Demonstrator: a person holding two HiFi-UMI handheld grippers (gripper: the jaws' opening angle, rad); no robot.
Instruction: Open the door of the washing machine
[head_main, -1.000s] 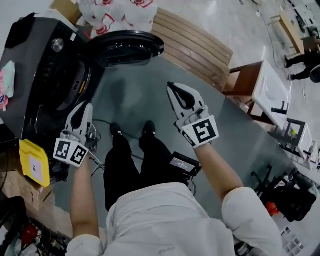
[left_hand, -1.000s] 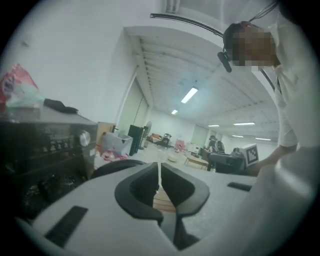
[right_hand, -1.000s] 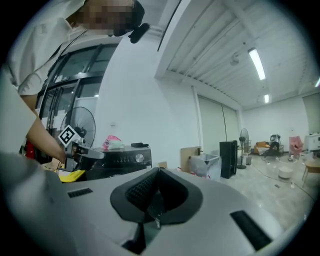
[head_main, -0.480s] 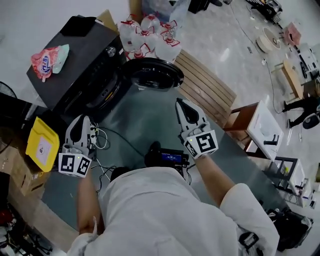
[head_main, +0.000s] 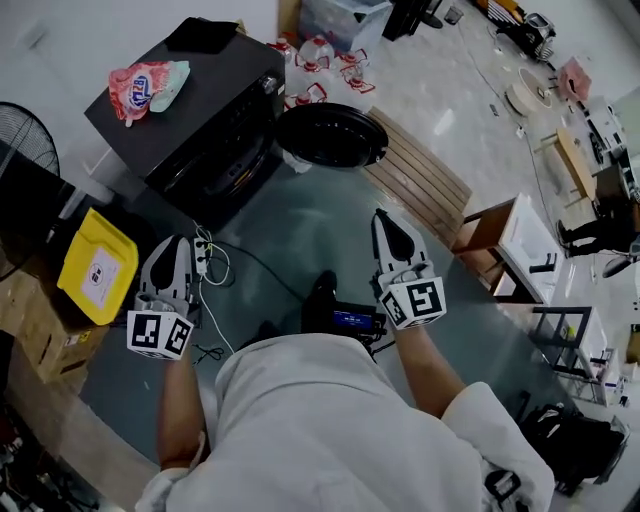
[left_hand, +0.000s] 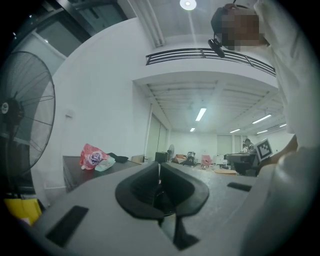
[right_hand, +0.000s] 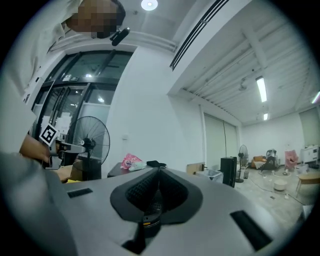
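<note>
The black washing machine (head_main: 195, 115) stands at the upper left of the head view. Its round door (head_main: 332, 135) is swung wide open to the right of the drum opening. A pink bag (head_main: 140, 85) lies on the machine's top. My left gripper (head_main: 172, 243) is shut and holds nothing, well short of the machine, near its lower left. Out in front of the person, my right gripper (head_main: 385, 218) is also shut and empty, below the door and apart from it. In the left gripper view the jaws of the left gripper (left_hand: 159, 165) meet, with the bag (left_hand: 93, 157) beyond. The right gripper (right_hand: 159, 169) shows the same.
A yellow box (head_main: 95, 265) and a standing fan (head_main: 25, 140) are at the left. A white power strip with a cable (head_main: 205, 255) lies on the grey mat. A wooden bench (head_main: 420, 180) and a small table (head_main: 530, 235) stand at the right. Water bottles (head_main: 320, 60) sit behind the door.
The person has risen and stepped back from the machine. Both grippers have come up and away from it, staying shut. The door stays open.
</note>
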